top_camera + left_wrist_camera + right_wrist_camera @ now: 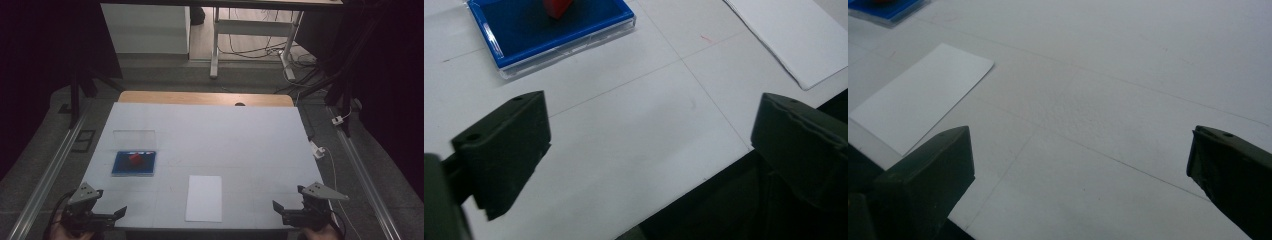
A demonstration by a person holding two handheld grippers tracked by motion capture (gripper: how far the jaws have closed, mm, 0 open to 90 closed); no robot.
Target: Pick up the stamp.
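A blue tray lies left of centre on the white table, and a small red block sits in it. A white paper sheet lies near the front edge, in the middle. My left gripper hovers over the front left corner, open, nothing between its jaws. In the left gripper view the left gripper points toward the blue tray and red block, with the paper at right. My right gripper is open at the front right; in its own view the right gripper faces bare table, with the paper at left.
A clear lid lies flat just behind the blue tray. A strip of wooden desk shows beyond the white surface. Metal rails run along both sides of the table. Cables and a white plug lie off the right edge.
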